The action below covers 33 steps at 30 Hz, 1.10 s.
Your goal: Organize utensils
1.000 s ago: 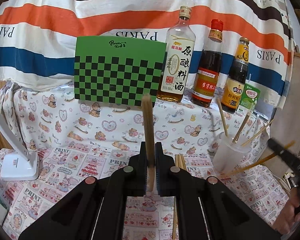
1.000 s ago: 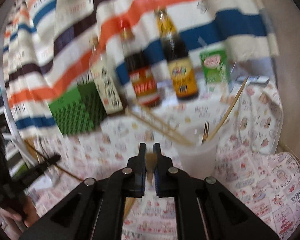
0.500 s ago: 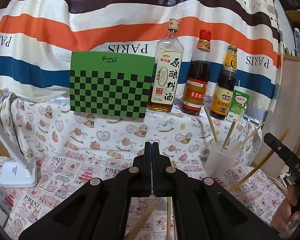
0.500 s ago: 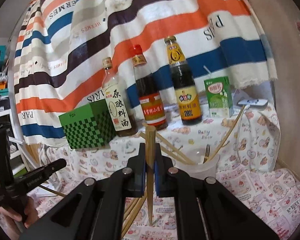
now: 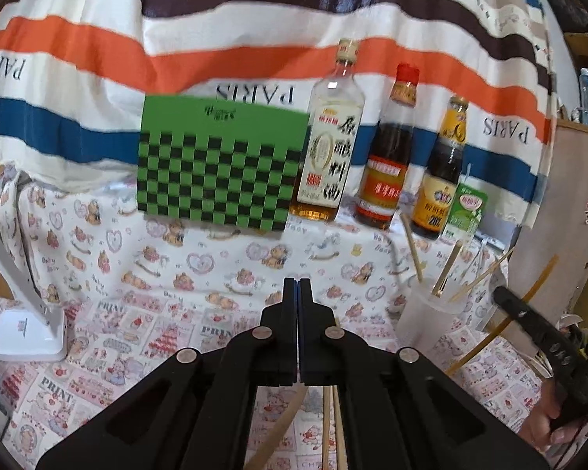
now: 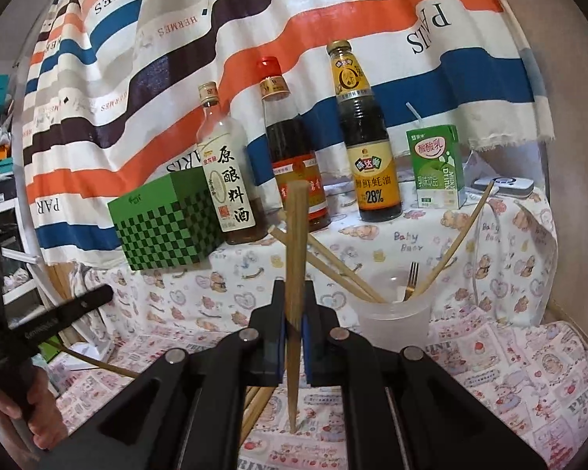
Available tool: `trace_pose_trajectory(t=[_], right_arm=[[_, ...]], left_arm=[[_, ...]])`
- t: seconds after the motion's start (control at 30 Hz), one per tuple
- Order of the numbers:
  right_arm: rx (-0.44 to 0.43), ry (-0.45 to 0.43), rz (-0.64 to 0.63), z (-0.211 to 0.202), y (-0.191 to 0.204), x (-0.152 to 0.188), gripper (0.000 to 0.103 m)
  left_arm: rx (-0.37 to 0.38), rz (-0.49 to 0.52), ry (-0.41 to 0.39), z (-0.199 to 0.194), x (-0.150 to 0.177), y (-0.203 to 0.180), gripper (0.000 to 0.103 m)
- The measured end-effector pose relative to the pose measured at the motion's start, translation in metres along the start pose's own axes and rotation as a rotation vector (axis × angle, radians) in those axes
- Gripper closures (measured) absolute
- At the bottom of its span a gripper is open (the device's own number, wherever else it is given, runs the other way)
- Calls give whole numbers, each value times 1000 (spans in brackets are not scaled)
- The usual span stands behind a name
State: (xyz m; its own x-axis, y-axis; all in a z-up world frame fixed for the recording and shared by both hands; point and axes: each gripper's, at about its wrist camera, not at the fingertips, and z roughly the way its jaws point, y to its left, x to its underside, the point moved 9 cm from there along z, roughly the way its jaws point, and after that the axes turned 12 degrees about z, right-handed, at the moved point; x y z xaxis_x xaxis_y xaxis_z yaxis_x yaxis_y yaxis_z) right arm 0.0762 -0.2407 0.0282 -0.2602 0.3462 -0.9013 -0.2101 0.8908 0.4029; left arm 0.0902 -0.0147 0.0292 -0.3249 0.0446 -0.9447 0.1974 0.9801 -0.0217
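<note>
Since the earlier frame the left gripper has lost its chopstick; its jaws meet, nothing between them, pointing slightly downward over the table. Loose chopsticks lie on the cloth beneath it. The right gripper is clamped on one upright chopstick, near level. The cup with chopsticks and a fork stands toward the table's right edge.

Even, soft indoor light; left view slightly motion-blurred, right view sharp; fisheye bends the edges, corners black; bottles show faint glare.
</note>
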Motion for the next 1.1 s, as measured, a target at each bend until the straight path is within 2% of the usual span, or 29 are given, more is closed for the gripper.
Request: trace_pose_trajectory(t=[0.13,0.3,0.37,0.5,0.6,0.77,0.83,0.93,1.1], right_arm=[[-4,-59,-16,-14,2,-11,97],[-3,-46,18,-13,-4,-16,97],[-2,-39,23,-13,-6,-15,97],[0,-35,17,-13,-5,-15,97],[1,-31,26,-13,-7,-16,97],[3,-34,35,-14,-9,-18,97],[1,-34,35,-14,-9,-18,97],[2,-28,36,-13,-8,-17,97],[-10,22,24,-9,-5,-12,97]], left_arm=[[11,-6,121,23,20,0,103],[16,3,312,57,57,-5,103],[14,14,356,64,68,-7,102],[40,-19,363,58,67,-6,103],[81,-38,322,51,58,-7,103],[108,-36,233,33,38,-11,103],[107,-27,221,32,34,-10,103],[76,-4,252,37,40,-9,103],[67,24,360,58,65,-9,103]])
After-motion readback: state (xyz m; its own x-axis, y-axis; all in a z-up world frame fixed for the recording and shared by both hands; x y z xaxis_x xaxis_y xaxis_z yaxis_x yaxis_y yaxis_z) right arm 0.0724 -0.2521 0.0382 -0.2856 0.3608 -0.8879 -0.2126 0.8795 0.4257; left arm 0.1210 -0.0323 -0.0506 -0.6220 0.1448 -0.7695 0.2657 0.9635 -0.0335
